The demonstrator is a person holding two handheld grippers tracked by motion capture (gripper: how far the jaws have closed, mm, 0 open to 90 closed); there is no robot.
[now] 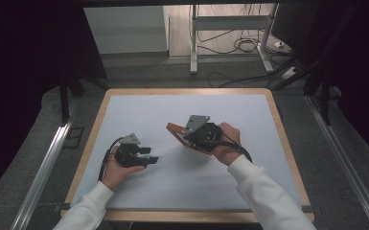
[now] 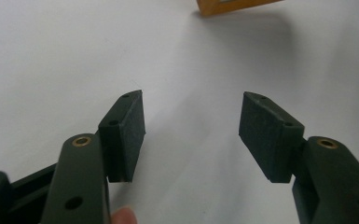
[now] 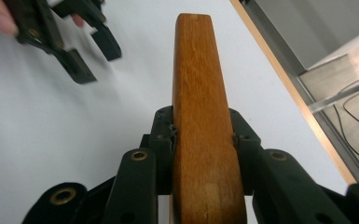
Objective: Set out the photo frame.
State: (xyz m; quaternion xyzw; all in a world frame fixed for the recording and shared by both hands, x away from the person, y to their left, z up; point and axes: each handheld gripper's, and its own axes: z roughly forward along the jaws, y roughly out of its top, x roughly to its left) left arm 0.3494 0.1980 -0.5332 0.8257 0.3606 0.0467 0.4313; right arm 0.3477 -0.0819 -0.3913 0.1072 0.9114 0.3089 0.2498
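An orange-brown wooden piece (image 1: pixel 174 129) is held tilted above the middle of the white table top. My right gripper (image 1: pixel 190 136) is shut on it; in the right gripper view the wood (image 3: pixel 198 70) runs up between both pads, which press on its two sides. My left gripper (image 1: pixel 149 155) rests low at the left of the table, open, pointing right toward the wood. In the left gripper view its jaws (image 2: pixel 192 95) stand wide apart over bare white surface, and a corner of the wooden piece (image 2: pixel 228 5) shows at the top edge. The left gripper (image 3: pixel 98 63) also appears at the upper left of the right gripper view.
The white table top has a light wooden rim (image 1: pixel 187 91). Metal rails (image 1: pixel 43 167) run along both sides of the table. Beyond the far edge stand desk legs (image 1: pixel 193 43) and loose cables (image 1: pixel 242 45) on the floor.
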